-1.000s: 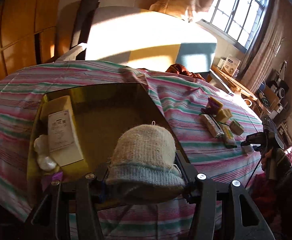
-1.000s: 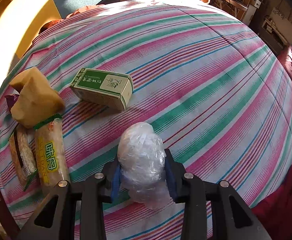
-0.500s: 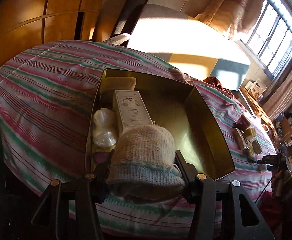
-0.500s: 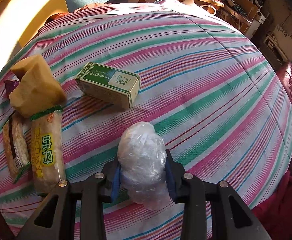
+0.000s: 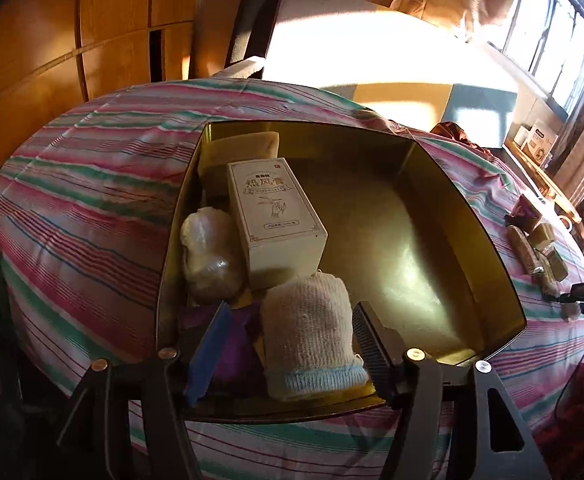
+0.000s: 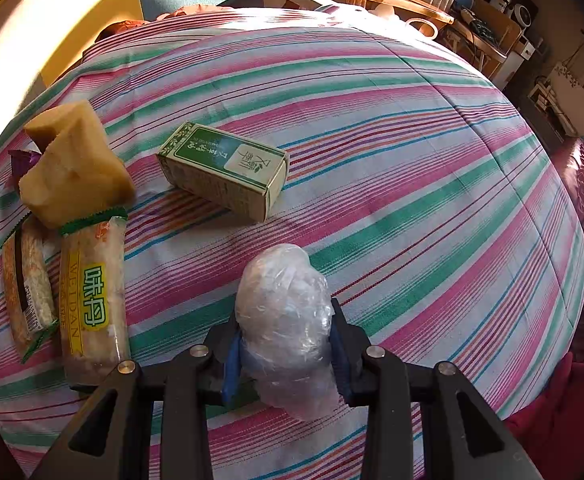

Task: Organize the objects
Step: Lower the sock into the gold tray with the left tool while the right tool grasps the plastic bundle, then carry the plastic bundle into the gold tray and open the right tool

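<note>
The knitted sock roll (image 5: pixel 306 332) now sits at the near end of the gold tin (image 5: pixel 492 248), in front of the white box (image 5: pixel 275 216), with a purple wrapper (image 5: pixel 231 344) at its left and a plastic-wrapped bundle (image 5: pixel 207 252) further back along the tin's left wall. My left gripper (image 5: pixel 287 344) is letting it go: the jaws are opening, the left pad already stands clear of the wool, while the right pad is just beside it and I cannot tell whether it touches. I judge this to be the drop-off step for the roll, nearly done. My right gripper (image 6: pixel 285 344) is clenched on a crinkled clear plastic bundle (image 6: pixel 287 320), held over the striped cloth (image 6: pixel 412 160) well away from the tin. Beside it on the cloth lie a green box (image 6: pixel 223 170), a tan sponge-like block (image 6: pixel 71 164), a yellow-labelled snack packet (image 6: pixel 91 300) and a thinner packet (image 6: pixel 25 284). Next, I think, the left jaws must spread fully and lift straight out without snagging the wool; then the right hand can carry its bundle to the tin's free right half.
</note>
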Motion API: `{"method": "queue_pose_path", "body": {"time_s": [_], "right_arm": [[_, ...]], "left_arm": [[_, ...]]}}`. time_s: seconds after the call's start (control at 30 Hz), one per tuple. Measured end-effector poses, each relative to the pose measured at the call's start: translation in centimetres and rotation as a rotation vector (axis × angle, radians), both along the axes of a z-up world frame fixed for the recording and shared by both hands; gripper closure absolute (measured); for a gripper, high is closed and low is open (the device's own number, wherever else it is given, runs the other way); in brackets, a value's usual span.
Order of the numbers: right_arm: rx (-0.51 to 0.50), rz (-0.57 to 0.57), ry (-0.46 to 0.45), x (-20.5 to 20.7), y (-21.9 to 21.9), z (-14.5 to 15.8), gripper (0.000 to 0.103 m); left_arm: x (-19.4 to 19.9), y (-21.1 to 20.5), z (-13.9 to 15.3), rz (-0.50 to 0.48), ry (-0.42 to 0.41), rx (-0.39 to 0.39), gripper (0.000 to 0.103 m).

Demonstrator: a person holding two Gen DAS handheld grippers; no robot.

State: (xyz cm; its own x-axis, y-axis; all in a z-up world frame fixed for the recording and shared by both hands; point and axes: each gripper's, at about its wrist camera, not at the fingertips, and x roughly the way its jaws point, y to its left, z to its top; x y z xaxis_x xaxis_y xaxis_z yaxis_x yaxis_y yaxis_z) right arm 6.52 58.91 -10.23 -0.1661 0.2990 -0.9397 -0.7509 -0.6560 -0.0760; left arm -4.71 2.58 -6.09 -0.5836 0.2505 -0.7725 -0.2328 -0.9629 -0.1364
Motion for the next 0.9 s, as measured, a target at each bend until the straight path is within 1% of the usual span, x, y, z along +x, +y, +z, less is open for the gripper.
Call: {"method": "queue_pose_path", "body": {"time_s": [0.03,0.07,0.13,0.23,0.33,0.37,0.43,0.53,0.67,0.73,0.83,0.9], "right_arm": [[0.002,0.002,-0.001,0.1,0.0,0.0,0.067],[0.003,0.002,-0.002,-1.2,-0.3,0.1,0.067],[0.003,0.002,-0.001,-1.2,-0.3,0.1,0.067],[-0.002,-0.005,0.008,-1.3,-0.8,0.5,0.068],[-0.004,-0.021,0.025,-1.1,-0.9,0.9,0.069],[0.003,-0.029,0.036,-0.9,-0.9,1.2,0.069],[0.023,-0.044,0.088,-0.5,-1.0,2.3,0.069],[0.058,-0.044,0.158,0.0,-1.6,3.7,0.069],[0.094,-0.002,0.231,-0.3,-2.1,5.1,0.069],[0.102,0.039,0.252,-0.6,-2.8,5.8,0.069],[0.115,0.106,0.284,-1.1,-5.3,7.1,0.069],[0.112,0.164,0.313,-1.5,-7.8,8.2,0.069]], "left_arm": [[0.0,-0.1,0.0,0.004,0.003,-0.013,0.039],[0.1,-0.1,-0.2,0.008,-0.003,-0.021,0.04],[0.0,-0.4,-0.5,0.024,-0.015,-0.024,0.04],[0.3,-0.4,-0.2,0.035,-0.001,-0.046,0.04],[0.6,-0.8,0.1,0.043,0.006,-0.041,0.041],[0.7,-0.8,0.3,0.046,0.009,-0.038,0.041],[1.1,-1.0,0.8,0.043,0.021,-0.022,0.041],[1.6,-0.9,1.6,0.039,0.051,-0.022,0.04],[2.0,-0.9,2.5,0.037,0.074,-0.011,0.04],[2.1,-1.2,2.8,0.042,0.079,-0.002,0.04],[2.0,-1.7,3.2,0.057,0.086,0.016,0.037],[2.0,-2.2,3.4,0.069,0.092,0.028,0.035]]}}
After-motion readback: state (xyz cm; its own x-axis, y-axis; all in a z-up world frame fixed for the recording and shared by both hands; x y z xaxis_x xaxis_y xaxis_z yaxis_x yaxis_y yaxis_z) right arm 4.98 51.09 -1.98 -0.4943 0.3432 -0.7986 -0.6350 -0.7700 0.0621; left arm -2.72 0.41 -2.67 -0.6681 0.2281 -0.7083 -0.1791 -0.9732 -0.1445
